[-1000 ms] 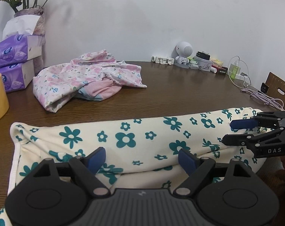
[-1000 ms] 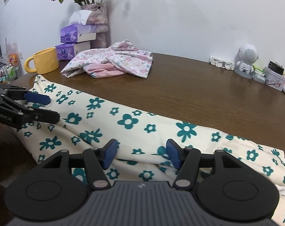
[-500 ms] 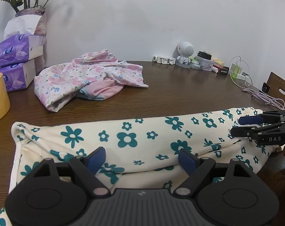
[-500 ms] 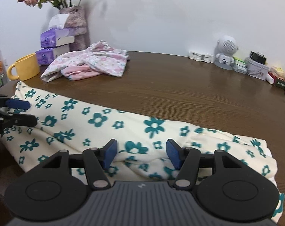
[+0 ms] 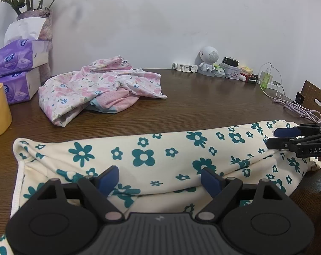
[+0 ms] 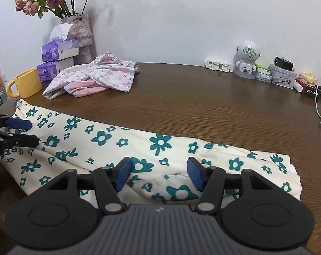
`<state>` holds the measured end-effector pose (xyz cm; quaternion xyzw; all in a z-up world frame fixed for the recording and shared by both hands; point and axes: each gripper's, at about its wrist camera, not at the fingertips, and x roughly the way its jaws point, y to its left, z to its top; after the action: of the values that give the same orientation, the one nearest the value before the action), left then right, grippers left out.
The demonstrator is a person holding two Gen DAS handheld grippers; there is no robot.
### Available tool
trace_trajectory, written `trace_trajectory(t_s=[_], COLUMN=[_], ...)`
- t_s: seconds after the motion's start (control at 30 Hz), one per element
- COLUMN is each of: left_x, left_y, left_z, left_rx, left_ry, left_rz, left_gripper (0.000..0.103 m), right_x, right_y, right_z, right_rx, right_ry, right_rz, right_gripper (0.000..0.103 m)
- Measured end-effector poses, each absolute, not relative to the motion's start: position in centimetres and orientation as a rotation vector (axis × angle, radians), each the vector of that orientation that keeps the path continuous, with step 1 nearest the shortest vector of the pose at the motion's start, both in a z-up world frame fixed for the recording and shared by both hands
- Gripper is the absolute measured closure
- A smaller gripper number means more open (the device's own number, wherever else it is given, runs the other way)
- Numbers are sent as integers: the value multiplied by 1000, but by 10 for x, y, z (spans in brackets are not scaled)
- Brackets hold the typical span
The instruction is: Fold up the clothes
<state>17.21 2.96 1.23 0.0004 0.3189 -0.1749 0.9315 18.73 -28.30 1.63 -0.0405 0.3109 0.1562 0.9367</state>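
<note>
A cream garment with teal flowers (image 5: pixel 160 155) lies folded in a long band along the near edge of the brown table (image 5: pixel 203 110); it also shows in the right wrist view (image 6: pixel 122 142). My left gripper (image 5: pixel 160 179) is open and empty above its near fold. My right gripper (image 6: pixel 158 173) is open and empty above the same garment. Each gripper shows in the other's view, the right one (image 5: pixel 287 138) at the garment's right end, the left one (image 6: pixel 22 131) at its left end.
A pile of pink floral clothes (image 5: pixel 101 87) lies at the back left. A yellow mug (image 6: pixel 25 84), purple tissue boxes (image 6: pixel 58 51) and a vase of flowers (image 6: pixel 79 34) stand at the left. A white speaker figure (image 6: pixel 246 60), small boxes and cables (image 5: pixel 296 106) line the back right.
Both grippers have drawn back a little from the garment. The right gripper has shifted rightward along it. The garment has stayed in place.
</note>
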Motion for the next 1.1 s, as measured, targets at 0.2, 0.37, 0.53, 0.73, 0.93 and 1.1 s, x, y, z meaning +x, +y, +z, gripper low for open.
trace_trajectory(t_s=[0.2,0.37,0.53,0.73,0.93,1.1], left_x=[172,172,172,172,171,172], left_y=[29,29,28,28,27,27], left_z=[12,12,12,12,12,12], left_rx=[4,7,9,12,15,17], left_ry=[653,653,653,653,653,653], left_rz=[-358,-359,-360,-360,-361,-361], left_gripper=[19,18,18,18,17,17], right_x=[187,189,189,189,189,189], right_y=[-288,-296,-298,-296,-295,-293], right_z=[18,17,16,14,13,12], right_rx=[-87,-79,-77,-88,-95,-103], right_ry=[628,629,631,634,635,634], right_rz=[277,249,247,244,241,238], right_gripper=[45,45,45,45,43,43])
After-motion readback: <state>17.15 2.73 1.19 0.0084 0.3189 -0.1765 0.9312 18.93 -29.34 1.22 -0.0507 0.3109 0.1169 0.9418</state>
